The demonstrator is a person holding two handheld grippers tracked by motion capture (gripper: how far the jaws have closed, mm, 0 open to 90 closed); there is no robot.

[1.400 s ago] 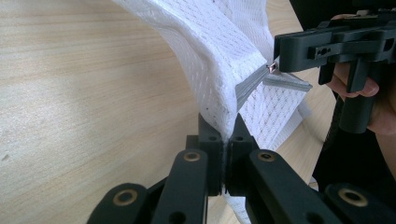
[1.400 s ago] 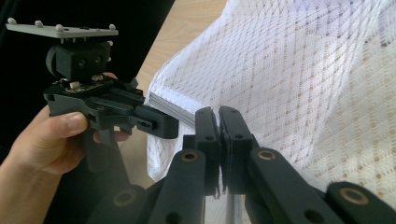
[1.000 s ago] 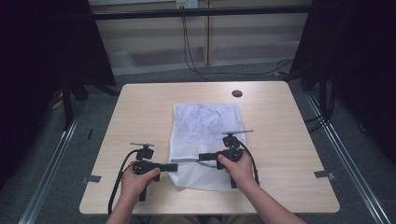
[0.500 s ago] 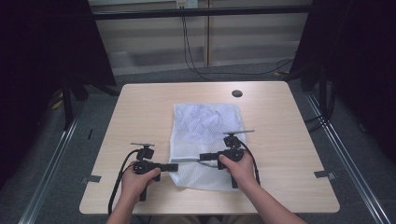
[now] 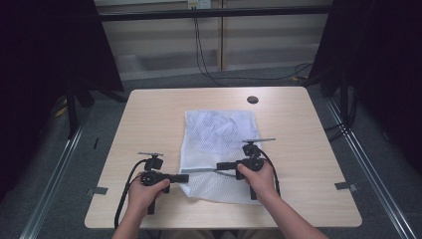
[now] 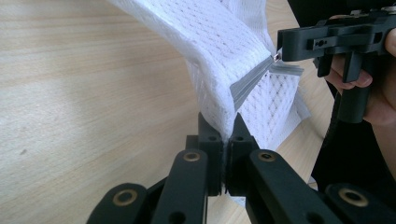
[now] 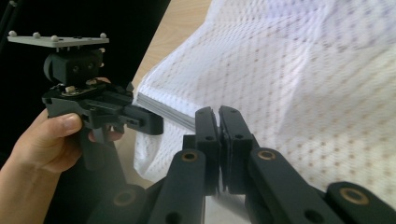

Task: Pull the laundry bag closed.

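A white mesh bag (image 5: 219, 132) lies flat on the wooden table (image 5: 149, 119), with a grey zipper (image 5: 201, 170) running across its near end. My left gripper (image 5: 185, 177) is shut on the bag's left edge, and the mesh (image 6: 219, 51) rises from between its jaws (image 6: 227, 135). My right gripper (image 5: 219, 167) points left and is shut on the small metal zipper pull (image 6: 277, 56) at the end of the grey zipper (image 6: 250, 79). In the right gripper view the shut gripper (image 7: 219, 119) meets the zipper strip (image 7: 168, 111), with the left gripper (image 7: 152, 125) a short way off.
A dark round grommet (image 5: 252, 99) sits in the table near its far edge. Bare tabletop stretches left and right of the bag. Cables hang behind the table, and metal rails (image 5: 54, 174) run along the floor on both sides.
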